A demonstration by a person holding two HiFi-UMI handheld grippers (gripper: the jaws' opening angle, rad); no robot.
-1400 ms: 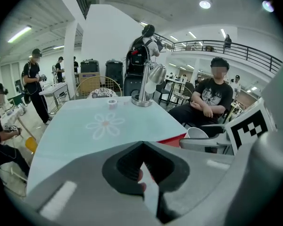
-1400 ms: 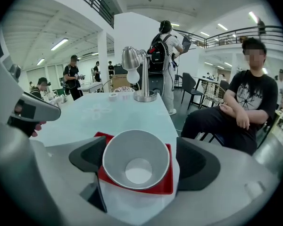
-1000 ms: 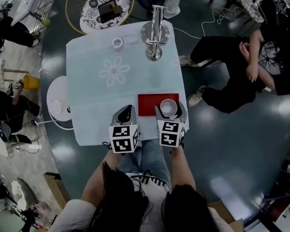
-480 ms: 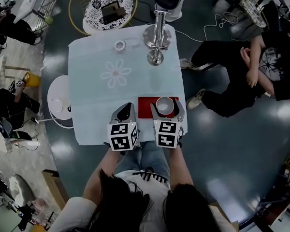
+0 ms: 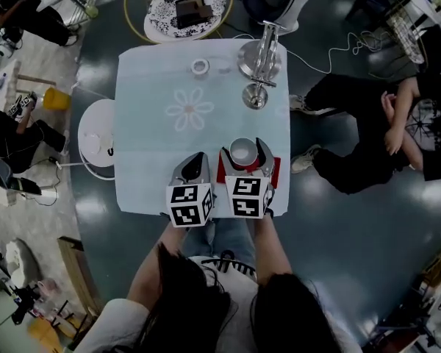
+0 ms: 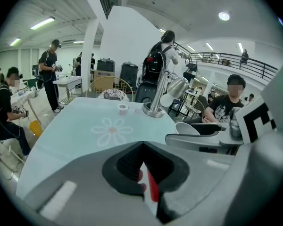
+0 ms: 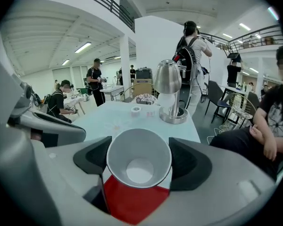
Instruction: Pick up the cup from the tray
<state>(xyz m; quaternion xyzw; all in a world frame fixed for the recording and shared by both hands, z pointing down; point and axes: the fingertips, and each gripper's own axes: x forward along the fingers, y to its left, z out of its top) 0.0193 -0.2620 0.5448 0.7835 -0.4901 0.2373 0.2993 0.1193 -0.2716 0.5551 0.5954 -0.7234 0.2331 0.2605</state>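
Cup (image 7: 139, 169) looks pinched between the pads of the right gripper (image 7: 138, 160) over the tray (image 7: 131, 202) — can't tell if it's lifted clear, so that's what's left — left gripper (image 6: 142, 167) is clamped on nothing.

The white cup (image 7: 139, 160) is empty and upright, mouth upward, clasped at its sides between the jaws of the right hand-held gripper (image 5: 243, 149). Beneath it lies the flat red tray (image 7: 132, 200), near the counter's (image 5: 154, 145) front edge.
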